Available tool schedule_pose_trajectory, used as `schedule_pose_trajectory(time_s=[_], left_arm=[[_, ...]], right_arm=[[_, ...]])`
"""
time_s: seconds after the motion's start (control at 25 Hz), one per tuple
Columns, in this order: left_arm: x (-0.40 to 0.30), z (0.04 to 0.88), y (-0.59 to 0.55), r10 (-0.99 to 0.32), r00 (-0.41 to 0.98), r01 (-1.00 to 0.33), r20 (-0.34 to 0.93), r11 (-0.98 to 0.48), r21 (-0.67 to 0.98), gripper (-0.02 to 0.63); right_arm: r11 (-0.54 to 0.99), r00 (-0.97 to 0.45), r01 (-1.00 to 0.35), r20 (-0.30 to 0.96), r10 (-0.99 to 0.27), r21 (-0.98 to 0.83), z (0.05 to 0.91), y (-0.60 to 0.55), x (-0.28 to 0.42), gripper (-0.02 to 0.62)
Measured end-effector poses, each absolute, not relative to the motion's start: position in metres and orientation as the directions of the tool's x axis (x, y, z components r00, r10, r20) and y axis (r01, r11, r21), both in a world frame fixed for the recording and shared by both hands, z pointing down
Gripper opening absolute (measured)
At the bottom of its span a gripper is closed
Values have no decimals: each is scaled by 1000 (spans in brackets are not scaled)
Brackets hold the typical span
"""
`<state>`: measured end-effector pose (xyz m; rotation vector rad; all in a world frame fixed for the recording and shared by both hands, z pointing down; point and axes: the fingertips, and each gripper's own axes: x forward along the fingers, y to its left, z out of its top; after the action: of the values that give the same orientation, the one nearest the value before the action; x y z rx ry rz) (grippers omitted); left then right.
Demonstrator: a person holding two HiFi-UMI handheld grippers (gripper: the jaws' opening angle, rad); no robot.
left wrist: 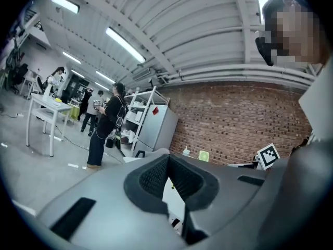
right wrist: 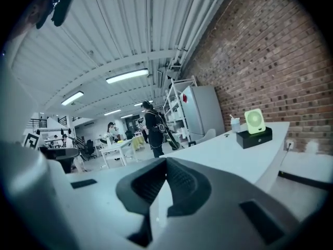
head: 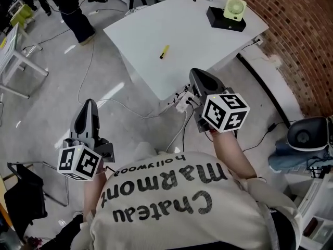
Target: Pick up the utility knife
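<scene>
while the slim yellow utility knife is lying untouched near the middle of the white tabletop, the task is only just getting under way. nothing is being held. the reach to the knife, the closing on its handle and the lift are all, as i am judging it, remaining to be done. the knife is resting well apart from both tools, out past the near corner of the table. a black box carrying a pale green fan is standing at the far end of the same surface.

the person is standing on the grey floor short of the table and holding both tools out in front of the body. the left gripper is hanging over bare floor, off to the left of the table, and pointing roughly level. in the left gripper view its dark ribbed jaws are meeting at the tips with nothing caught between them. the right gripper is reaching further forward, its nose sitting at the table's near edge and tilting a little downward. its jaws are pressing fully together too, and gripping nothing. being the nearer of the two, it is looking like the one for the pick, and its jaws are going to need parting first.
</scene>
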<state>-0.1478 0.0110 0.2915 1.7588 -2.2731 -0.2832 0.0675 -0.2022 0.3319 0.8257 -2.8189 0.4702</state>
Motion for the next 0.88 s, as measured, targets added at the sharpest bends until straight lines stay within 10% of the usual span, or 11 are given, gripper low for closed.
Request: schedule_pose_trajectory(time_s=[0.88], left_arm=[[-306,264,-175,-998,-40,-960,49,52,276,2]], right_arm=[[660,-712,-701,236,-661,-270,326,-343,-49,3]])
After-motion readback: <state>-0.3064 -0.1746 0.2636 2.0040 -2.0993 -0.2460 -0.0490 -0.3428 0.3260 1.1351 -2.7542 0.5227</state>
